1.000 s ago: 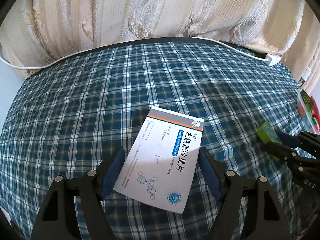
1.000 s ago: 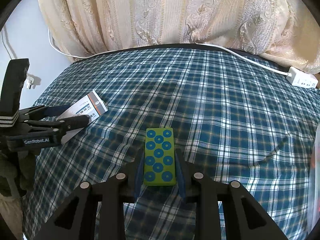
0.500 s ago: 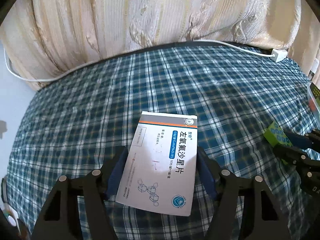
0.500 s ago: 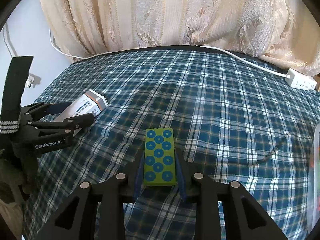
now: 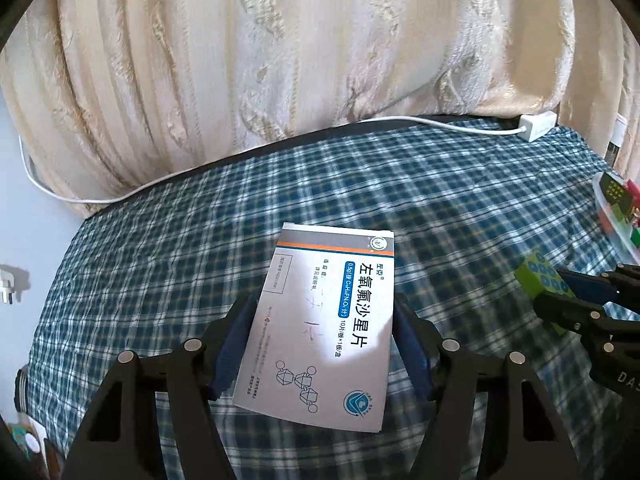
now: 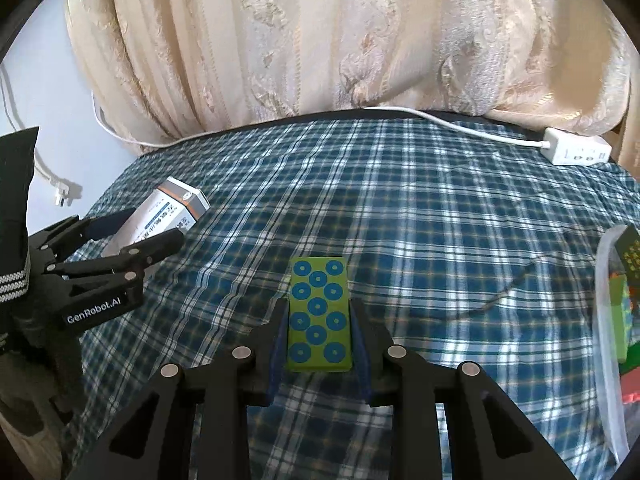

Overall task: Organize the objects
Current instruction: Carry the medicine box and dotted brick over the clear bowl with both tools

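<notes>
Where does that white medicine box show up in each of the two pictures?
Left wrist view: medicine box at lower centre, gripped between the left tongs.
Right wrist view: same box at far left, seen edge-on in those tongs.
Shared landmark: the white power strip by the curtain.

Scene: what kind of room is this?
Probably a home, maybe a bedroom: a blue plaid cloth covers the surface, cream brocade curtains hang behind it, and a white power strip lies at the edge.
</notes>
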Demonstrator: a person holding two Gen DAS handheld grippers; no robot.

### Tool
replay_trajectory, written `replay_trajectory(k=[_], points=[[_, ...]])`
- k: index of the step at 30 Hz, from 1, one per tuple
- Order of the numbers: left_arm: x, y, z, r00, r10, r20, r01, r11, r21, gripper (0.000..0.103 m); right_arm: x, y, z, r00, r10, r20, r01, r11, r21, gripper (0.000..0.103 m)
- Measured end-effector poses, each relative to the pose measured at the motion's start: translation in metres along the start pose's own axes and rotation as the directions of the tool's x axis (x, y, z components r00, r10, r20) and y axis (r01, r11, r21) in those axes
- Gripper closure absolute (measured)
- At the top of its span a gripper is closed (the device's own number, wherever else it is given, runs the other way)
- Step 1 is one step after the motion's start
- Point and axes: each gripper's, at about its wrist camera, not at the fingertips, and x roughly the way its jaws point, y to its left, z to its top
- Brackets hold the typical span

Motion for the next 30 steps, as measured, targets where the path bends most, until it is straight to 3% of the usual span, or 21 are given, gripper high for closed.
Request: replay_trajectory(k=[13,30], points=[[-0.015,-0.065,0.014,0.998,-0.06,0.029,0.058,0.997,0.057,0.035,-0.048,-0.047,-0.009,0.996,-0.036,0.086,0.028,0.995,0.092,0.072],[-0.027,-0.16,0.031,0.986,-0.16,0.04,0.15,0.971,0.186,0.035,-0.105,-0.128,-0.03,0.974,-0.151,0.166,0.108,0.963,0.245,0.072]])
